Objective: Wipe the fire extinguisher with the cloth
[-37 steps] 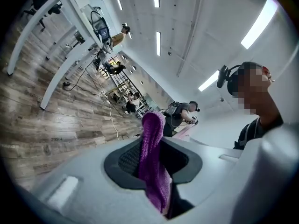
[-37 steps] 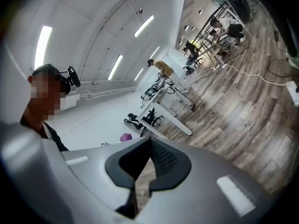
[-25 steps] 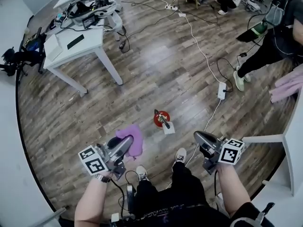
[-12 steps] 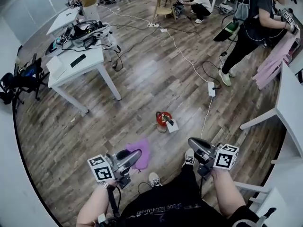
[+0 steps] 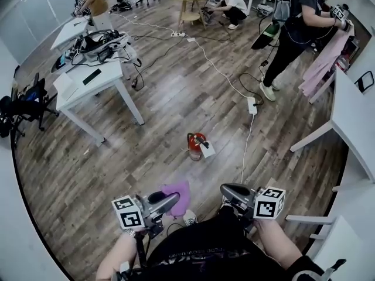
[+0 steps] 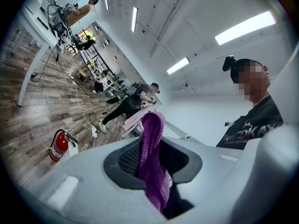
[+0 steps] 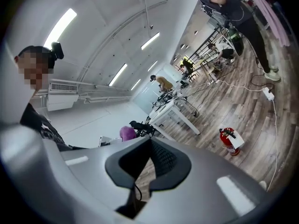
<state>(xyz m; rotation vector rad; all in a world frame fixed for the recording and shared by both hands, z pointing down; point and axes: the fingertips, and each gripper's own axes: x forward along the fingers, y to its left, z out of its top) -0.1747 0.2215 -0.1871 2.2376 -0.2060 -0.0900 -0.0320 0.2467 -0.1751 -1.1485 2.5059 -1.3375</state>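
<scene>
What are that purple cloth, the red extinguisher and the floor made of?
The cloth: knitted or looped textile, probably microfibre; ribbed, fuzzy surface.
The fire extinguisher: likely painted metal; smooth glossy red body.
The floor: wood-look planks, wood or laminate; grain and sheen.

The cloth [image 5: 177, 195] you carry is purple and knitted. It is bunched into a narrow fold and pinched between the jaws of your left gripper [image 5: 170, 200], with its upper end sticking out past the jaw tips and the rest hanging loose. The fire extinguisher [image 5: 196, 145] is red with a black handle and hose on top. It stands upright on the wooden floor [image 5: 146, 157], well apart from the cloth, with a white card [image 5: 208, 150] against its side.
</scene>
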